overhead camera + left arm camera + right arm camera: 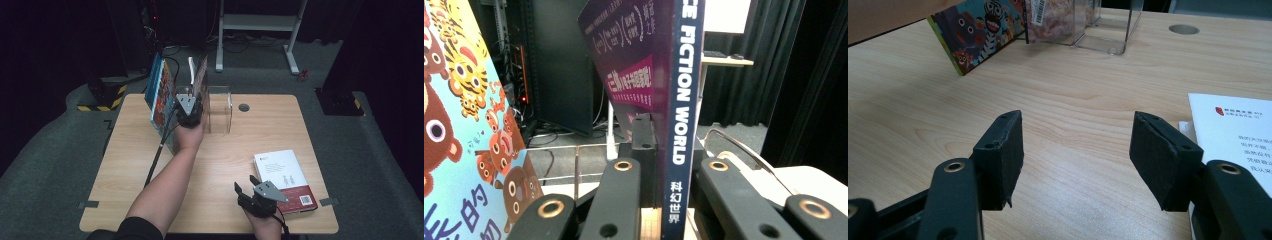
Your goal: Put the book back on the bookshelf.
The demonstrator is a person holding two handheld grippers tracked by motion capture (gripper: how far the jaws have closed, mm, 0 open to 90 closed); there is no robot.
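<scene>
My left claw (pixel 659 200) was nearest the lens, its jaws clamped on the spine of the purple science-fiction book (pixel 684 100), which I held upright at the clear acrylic stand (pixel 220 107) toward the far side of the table (pixel 150 210). Just beside it, on the stand's left, the colourful picture book (pixel 159 92) leaned at a tilt. My right claw (pixel 1075 155) hovered empty near the front edge, jaws apart, close to the white book (pixel 282 175) lying flat.

As I judged it, I was seating the purple book in the stand. To do that well, I needed to keep the spine vertical, lower it squarely into the slot without nudging the picture book, and release only once the bottom edge rested firmly. I couldn't tell whether it already touched the stand's floor.
</scene>
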